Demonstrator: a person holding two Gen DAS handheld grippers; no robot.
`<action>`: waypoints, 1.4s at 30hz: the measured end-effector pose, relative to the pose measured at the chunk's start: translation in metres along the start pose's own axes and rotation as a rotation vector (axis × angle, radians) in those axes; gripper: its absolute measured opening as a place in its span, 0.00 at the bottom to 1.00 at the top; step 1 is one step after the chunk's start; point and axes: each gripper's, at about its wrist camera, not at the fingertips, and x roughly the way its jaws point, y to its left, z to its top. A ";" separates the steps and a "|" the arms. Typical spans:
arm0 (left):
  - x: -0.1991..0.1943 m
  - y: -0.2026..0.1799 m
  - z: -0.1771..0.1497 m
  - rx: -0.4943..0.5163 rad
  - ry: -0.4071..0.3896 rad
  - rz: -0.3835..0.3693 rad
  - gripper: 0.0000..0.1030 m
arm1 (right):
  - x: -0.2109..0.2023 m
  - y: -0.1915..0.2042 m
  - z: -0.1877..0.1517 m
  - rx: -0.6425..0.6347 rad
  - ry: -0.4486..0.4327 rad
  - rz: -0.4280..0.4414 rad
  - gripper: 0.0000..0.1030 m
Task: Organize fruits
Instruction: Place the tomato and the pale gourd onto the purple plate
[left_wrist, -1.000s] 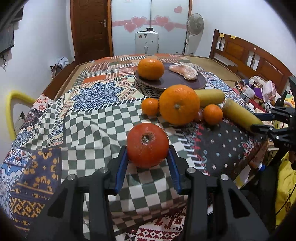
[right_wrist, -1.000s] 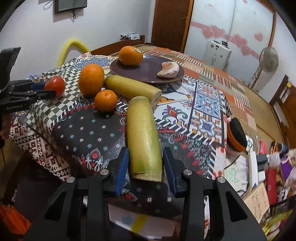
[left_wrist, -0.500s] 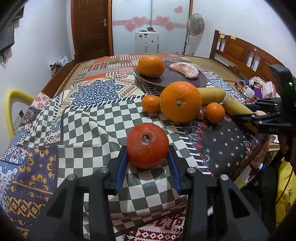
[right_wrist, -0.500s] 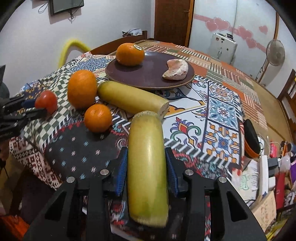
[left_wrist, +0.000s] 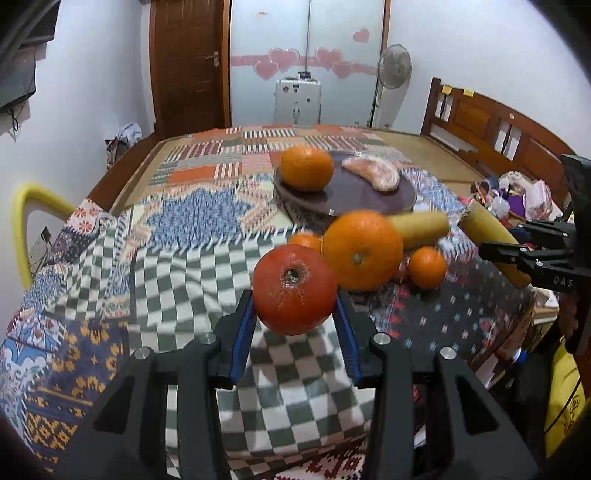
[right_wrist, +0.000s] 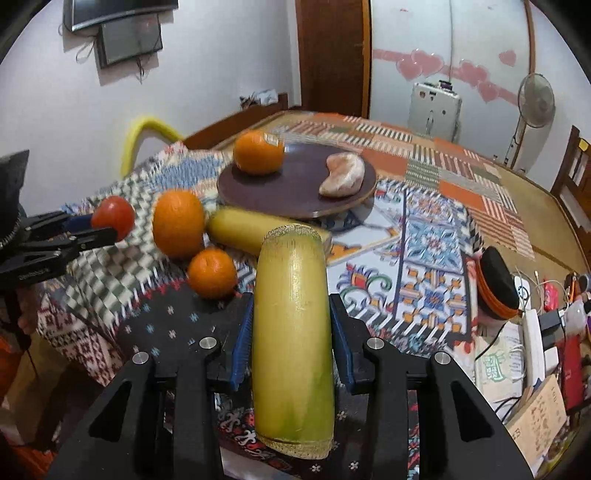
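Observation:
My left gripper is shut on a red tomato and holds it above the checked cloth. My right gripper is shut on a long yellow-green stalk piece, lifted off the table. A dark round plate carries an orange and a pale pink fruit wedge. On the cloth lie a big orange, a small orange and a second yellow stalk piece. The left gripper with the tomato shows at the left of the right wrist view.
The table is covered with patchwork cloth. A yellow chair back stands at its left. A wooden bench with clutter stands at the right. A black and orange object and cables lie beside the table's right edge.
Both grippers have risen and moved forward toward the plate, the left with the tomato, the right with the stalk piece now lifted off the cloth.

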 end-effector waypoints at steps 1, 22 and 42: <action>-0.002 -0.001 0.004 0.002 -0.011 -0.001 0.41 | -0.003 -0.001 0.003 0.006 -0.012 -0.001 0.35; 0.033 -0.019 0.079 0.030 -0.064 -0.064 0.41 | 0.011 -0.010 0.070 0.039 -0.167 -0.018 0.35; 0.102 -0.008 0.094 0.031 0.047 -0.058 0.41 | 0.095 -0.016 0.100 0.072 -0.038 -0.011 0.35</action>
